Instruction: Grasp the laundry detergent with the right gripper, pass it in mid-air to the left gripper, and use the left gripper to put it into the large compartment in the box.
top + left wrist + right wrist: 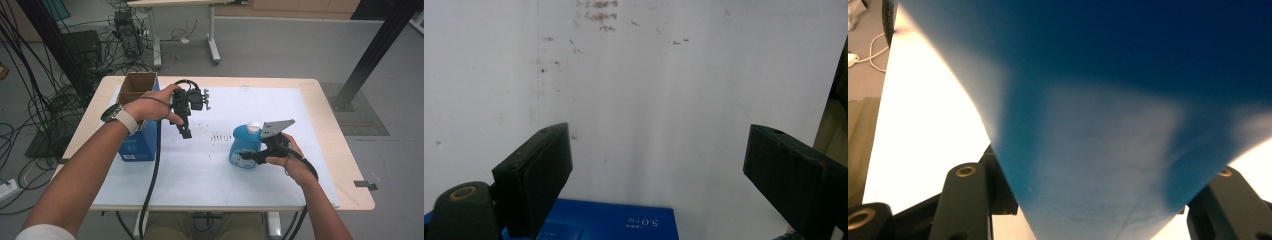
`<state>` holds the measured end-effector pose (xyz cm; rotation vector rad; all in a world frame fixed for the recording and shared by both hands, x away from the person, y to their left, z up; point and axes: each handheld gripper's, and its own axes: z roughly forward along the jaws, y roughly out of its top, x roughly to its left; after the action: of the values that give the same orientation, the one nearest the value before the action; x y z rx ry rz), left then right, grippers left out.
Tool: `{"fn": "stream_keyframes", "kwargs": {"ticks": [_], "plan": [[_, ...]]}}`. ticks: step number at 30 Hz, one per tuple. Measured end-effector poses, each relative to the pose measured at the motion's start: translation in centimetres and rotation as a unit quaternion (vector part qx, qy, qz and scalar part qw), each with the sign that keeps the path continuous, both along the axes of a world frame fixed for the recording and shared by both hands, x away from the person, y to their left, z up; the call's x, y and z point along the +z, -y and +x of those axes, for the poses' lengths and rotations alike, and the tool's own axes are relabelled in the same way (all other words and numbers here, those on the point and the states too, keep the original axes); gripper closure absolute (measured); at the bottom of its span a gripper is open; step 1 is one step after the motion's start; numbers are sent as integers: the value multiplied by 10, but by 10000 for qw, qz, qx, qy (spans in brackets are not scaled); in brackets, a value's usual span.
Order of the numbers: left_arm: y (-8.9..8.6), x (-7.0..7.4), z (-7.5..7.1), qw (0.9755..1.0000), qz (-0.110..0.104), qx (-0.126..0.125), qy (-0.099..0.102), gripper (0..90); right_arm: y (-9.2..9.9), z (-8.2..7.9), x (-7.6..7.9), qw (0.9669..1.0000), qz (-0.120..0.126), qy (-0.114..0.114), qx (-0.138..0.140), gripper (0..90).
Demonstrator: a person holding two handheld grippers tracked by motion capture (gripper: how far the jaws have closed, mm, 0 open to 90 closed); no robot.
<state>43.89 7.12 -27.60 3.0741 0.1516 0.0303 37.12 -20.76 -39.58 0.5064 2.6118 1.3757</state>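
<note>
- High view: the blue bottle (244, 145) with a white cap stands on the counter (320, 100), well to the right of the blue carton (136, 145); the right tongs (250, 156) are clenched around its lower body.
- Left gripper view: the left tongs (656, 165) hang released and empty above the carton (609, 222).
- Right gripper view: the bottle (1108, 125) sits between the jaws; gripped so low, it could tip or slip when lifted.

Even, soft overhead light fills the high view, with faint shadows on the white desk (210, 165). The left gripper view is dim and slightly hazy. In the right gripper view the blue bottle (1108, 125) is blurred, the desk behind it glaring white.
</note>
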Motion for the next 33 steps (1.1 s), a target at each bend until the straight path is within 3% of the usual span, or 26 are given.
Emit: {"fn": "stream_keyframes", "kwargs": {"ticks": [33], "plan": [[-3,0,0,10000,2,27,11,125,0,0,-1,10000,29,-28,-2,422]]}}
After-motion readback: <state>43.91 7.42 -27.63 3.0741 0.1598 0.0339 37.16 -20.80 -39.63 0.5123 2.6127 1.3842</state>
